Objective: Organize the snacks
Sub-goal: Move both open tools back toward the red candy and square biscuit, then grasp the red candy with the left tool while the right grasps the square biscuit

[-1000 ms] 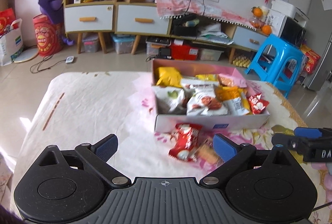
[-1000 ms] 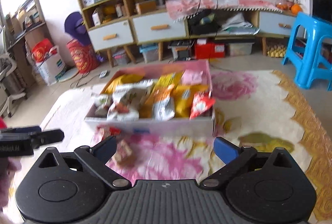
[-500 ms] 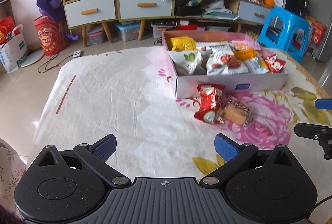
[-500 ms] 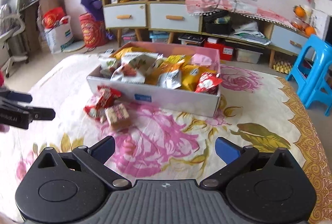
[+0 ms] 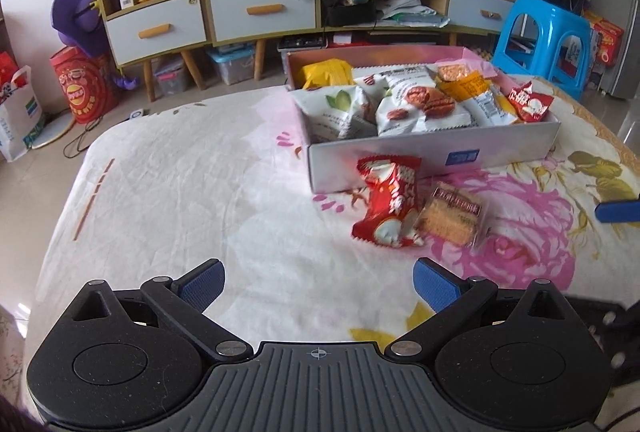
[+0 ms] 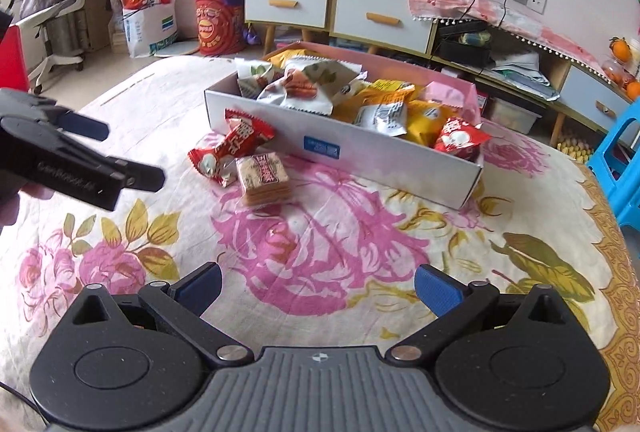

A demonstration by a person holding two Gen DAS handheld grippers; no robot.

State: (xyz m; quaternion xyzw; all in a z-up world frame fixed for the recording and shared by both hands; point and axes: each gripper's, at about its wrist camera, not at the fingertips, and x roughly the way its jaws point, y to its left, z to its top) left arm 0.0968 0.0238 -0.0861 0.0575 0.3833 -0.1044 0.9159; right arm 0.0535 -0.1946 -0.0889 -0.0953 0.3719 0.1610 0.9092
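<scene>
A white cardboard box (image 5: pixel 500 152) (image 6: pixel 400 164) full of snack packets stands on the flowered cloth. In front of it lie a red snack packet (image 5: pixel 388 204) (image 6: pixel 232 148) and a clear-wrapped biscuit pack (image 5: pixel 452 218) (image 6: pixel 264 178), side by side and touching. My left gripper (image 5: pixel 318 282) is open and empty, well short of both packets; it also shows in the right wrist view (image 6: pixel 116 156). My right gripper (image 6: pixel 318 286) is open and empty above the pink flower print, nearer than the biscuit pack.
The table is covered by a white, pink and yellow flowered cloth (image 5: pixel 200 192) (image 6: pixel 320 240). Behind it are a low cabinet with drawers (image 5: pixel 260 12), a blue plastic stool (image 5: pixel 548 36) at the right, and bags on the floor at the left (image 5: pixel 80 84).
Both grippers have pulled back from the box, so the box and the two loose packets now sit farther away. The packets themselves have not moved. Both grippers stayed open.
</scene>
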